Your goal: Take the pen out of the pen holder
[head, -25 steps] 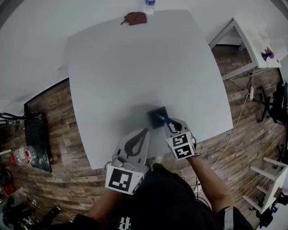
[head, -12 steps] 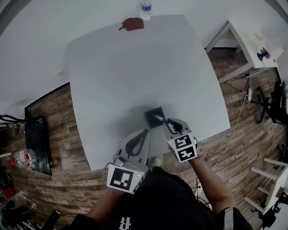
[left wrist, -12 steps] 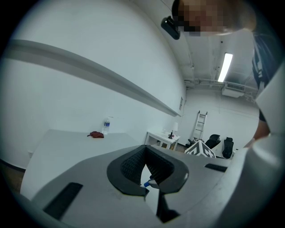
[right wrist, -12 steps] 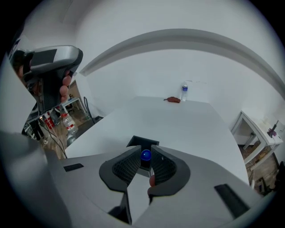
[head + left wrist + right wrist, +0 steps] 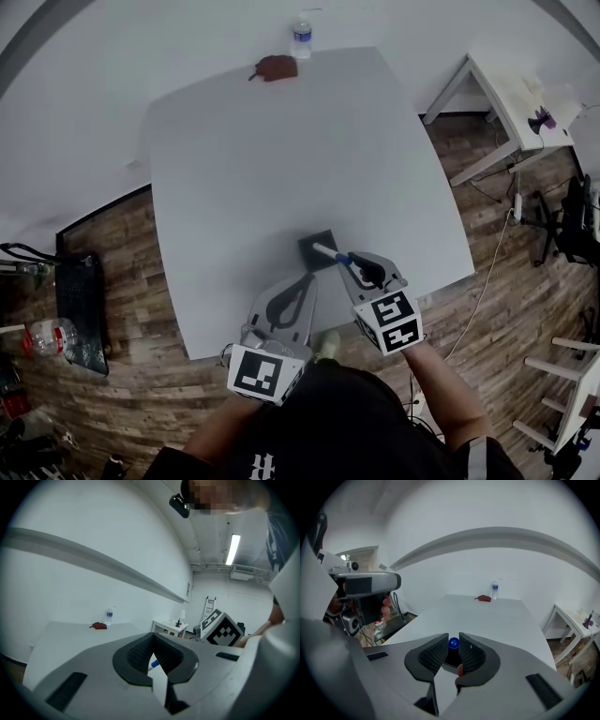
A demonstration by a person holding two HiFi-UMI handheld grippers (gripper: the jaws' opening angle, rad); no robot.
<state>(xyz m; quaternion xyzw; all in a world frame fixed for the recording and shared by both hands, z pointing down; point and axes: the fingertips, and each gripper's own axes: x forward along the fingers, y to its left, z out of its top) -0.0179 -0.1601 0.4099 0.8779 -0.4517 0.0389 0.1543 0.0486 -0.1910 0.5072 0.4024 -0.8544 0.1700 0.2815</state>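
Note:
The dark square pen holder (image 5: 315,251) stands on the white table (image 5: 281,159) near its front edge. A white pen with a blue cap (image 5: 333,254) slants from the holder's top toward my right gripper (image 5: 359,268), which is shut on its blue end. In the right gripper view the blue cap (image 5: 453,643) sits pinched between the right gripper's (image 5: 451,639) pads, with the holder's dark mouth just below. My left gripper (image 5: 287,302) hovers at the table's front edge, left of the holder, shut and holding nothing. Past the left gripper (image 5: 152,639), a bit of the blue cap (image 5: 154,664) shows.
A water bottle (image 5: 301,36) and a brown-red object (image 5: 276,67) sit at the table's far edge. A small white side table (image 5: 511,98) stands to the right over wooden floor. A black case (image 5: 77,300) and a plastic bottle (image 5: 52,335) lie on the floor at left.
My right gripper has drawn back toward me and to the right with the pen, so more of the white barrel shows above the holder. The left gripper has barely moved.

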